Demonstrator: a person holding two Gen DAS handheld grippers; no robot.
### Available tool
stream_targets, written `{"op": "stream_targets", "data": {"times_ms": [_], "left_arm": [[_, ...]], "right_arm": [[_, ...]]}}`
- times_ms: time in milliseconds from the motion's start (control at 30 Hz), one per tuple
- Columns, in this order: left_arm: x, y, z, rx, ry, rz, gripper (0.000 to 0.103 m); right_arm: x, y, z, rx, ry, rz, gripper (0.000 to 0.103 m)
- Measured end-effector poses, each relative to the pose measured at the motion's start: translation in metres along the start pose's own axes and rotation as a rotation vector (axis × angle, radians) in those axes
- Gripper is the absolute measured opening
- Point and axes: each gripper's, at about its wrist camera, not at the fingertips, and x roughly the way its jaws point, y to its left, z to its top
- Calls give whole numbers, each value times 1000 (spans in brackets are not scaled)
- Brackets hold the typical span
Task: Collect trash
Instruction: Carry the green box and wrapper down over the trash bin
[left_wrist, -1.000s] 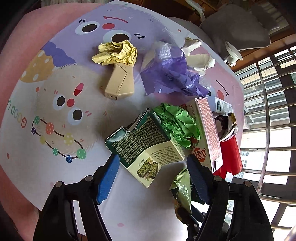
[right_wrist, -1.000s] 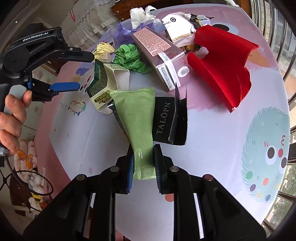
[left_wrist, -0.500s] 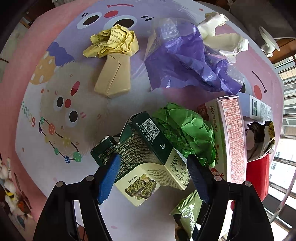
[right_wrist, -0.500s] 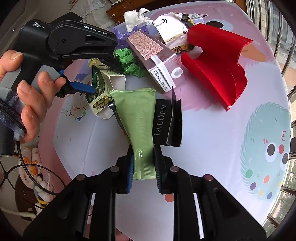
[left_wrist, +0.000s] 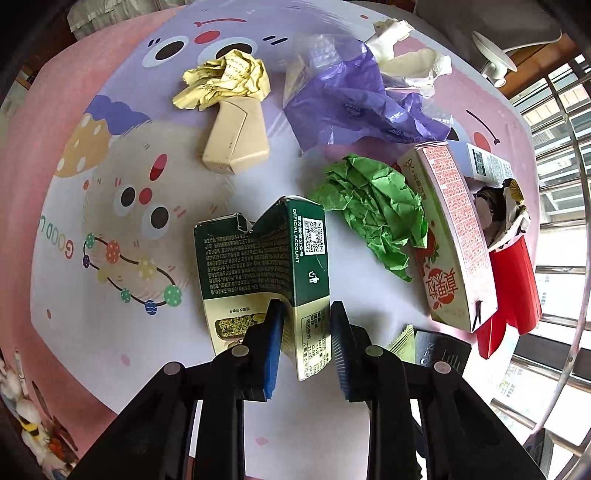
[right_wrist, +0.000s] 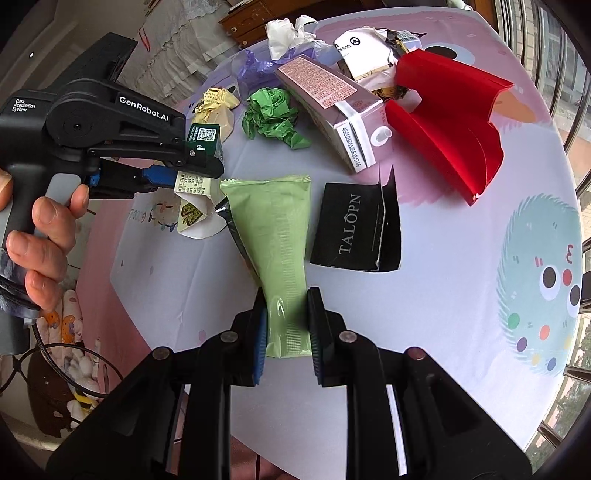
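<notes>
Left gripper (left_wrist: 306, 332) has its blue pads closed on the pale lower flap of the dark green carton (left_wrist: 266, 254), which stretches away toward 12 o'clock from the fingertips; a hand (right_wrist: 44, 243) holds that tool at 9 o'clock in the right wrist view. Right gripper (right_wrist: 286, 325) is clamped on the bottom end of the light green pouch (right_wrist: 277, 236), whose body also runs up toward 12 o'clock. Just beside the pouch at 2 o'clock lies the black packet (right_wrist: 354, 229). Crumpled green paper (left_wrist: 376, 218) sits at 1 o'clock from the left fingertips, with the pink carton (left_wrist: 450, 236) beyond at 2 o'clock, all on the tablecloth (left_wrist: 122, 325).
</notes>
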Motion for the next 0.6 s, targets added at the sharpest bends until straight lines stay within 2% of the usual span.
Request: {"op": "stream_targets", "data": {"times_ms": [100,200,300,333,600], "left_arm": [[-11,24,-20,11,2,-90,23],[-27,44,-44,67,-17,-136,23],[-45,60,-71,148,-51,-152,23],[-48,68,-90,177,-63,-157,23],[-86,126,-183,433,-161,-151,23]], "right_arm": [[-1,13,-6,-18,-5,-10,17],[-3,30,-14,-35,-15,-25,17],[-6,48,-27,-42,-27,-43,17],[-7,54,-33,-42,-31,-52,17],[-14,130,-110,1,-64,-123,17]]}}
